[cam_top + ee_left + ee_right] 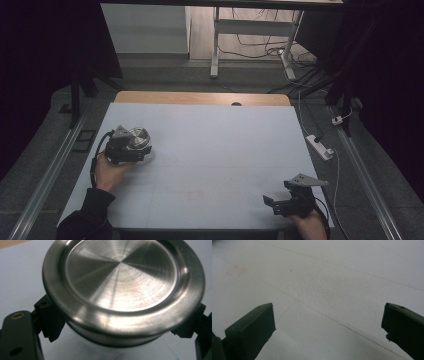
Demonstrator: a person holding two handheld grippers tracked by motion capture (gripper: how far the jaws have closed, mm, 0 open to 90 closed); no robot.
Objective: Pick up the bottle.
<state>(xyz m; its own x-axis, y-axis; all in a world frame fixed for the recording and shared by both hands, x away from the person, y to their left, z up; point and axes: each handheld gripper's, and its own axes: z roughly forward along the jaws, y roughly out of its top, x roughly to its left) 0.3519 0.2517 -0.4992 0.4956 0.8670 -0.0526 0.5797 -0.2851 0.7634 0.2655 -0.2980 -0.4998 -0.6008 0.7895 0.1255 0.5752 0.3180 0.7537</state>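
While left gripper [131,148] pinches steel-lidded jar [122,290] below rim, axis upright, at table [210,150] left; right gripper [280,202] idles spread, well apart.

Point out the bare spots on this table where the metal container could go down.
The table is bare across its middle, between the left gripper with the container and the right gripper. The far strip up to the wooden edge is bare too. Crowded: only around each gripper.
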